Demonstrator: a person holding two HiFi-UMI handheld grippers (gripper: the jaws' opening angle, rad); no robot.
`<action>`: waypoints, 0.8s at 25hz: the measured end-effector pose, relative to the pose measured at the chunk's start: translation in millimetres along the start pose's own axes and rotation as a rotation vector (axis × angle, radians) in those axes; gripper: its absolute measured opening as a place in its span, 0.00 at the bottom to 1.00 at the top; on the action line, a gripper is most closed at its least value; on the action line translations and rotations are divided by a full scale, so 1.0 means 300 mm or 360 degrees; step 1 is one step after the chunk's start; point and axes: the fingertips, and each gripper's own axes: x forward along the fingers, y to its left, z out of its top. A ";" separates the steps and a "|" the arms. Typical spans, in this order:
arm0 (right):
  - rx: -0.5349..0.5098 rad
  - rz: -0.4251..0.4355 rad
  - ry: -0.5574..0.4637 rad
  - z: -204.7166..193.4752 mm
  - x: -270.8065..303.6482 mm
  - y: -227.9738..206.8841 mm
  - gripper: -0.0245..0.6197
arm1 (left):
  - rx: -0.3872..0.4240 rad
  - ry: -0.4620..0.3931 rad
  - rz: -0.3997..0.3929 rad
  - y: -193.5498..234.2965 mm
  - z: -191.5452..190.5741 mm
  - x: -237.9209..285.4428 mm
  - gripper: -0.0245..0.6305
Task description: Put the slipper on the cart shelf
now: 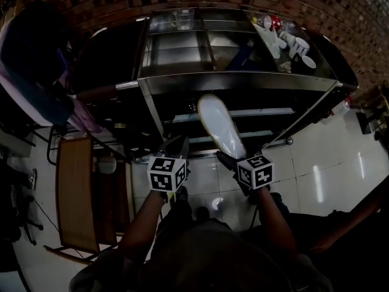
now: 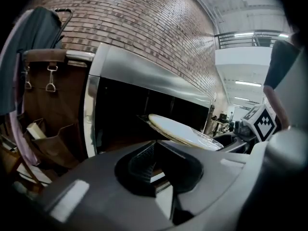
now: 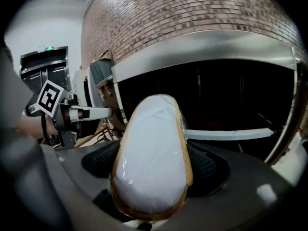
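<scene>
A slipper (image 1: pixel 220 126) with a white sole, a tan edge and a clear plastic wrap sticks out forward from my right gripper (image 1: pixel 228 158), which is shut on its heel end. Its toe points into the dark opening under the top of the steel cart (image 1: pixel 237 79), above a lower shelf rail (image 1: pixel 255 111). In the right gripper view the slipper (image 3: pixel 154 143) fills the space between the jaws of the right gripper (image 3: pixel 155 170), and a shelf rail (image 3: pixel 231 134) lies behind. My left gripper (image 1: pixel 177 143) is beside it, shut and holding nothing; in its own view the left gripper (image 2: pixel 153 150) has its pads together, with the slipper (image 2: pixel 183 131) to the right.
Cups and a bottle (image 1: pixel 279 38) and a glass jug (image 1: pixel 182 18) stand on the cart top. A wooden chair (image 1: pixel 76 193) is at the left on the tiled floor. A brown bag (image 2: pixel 48 105) hangs left of the cart. A brick wall (image 3: pixel 192 13) runs behind.
</scene>
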 end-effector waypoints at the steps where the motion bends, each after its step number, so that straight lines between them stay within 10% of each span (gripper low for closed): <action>1: 0.0021 -0.0043 0.0001 0.010 0.018 -0.032 0.68 | 0.0005 0.0009 -0.0030 0.007 0.006 0.032 0.05; 20: 0.0191 -0.0509 0.0019 0.156 0.390 -0.456 0.68 | 0.0029 0.0136 -0.0222 0.137 0.053 0.365 0.05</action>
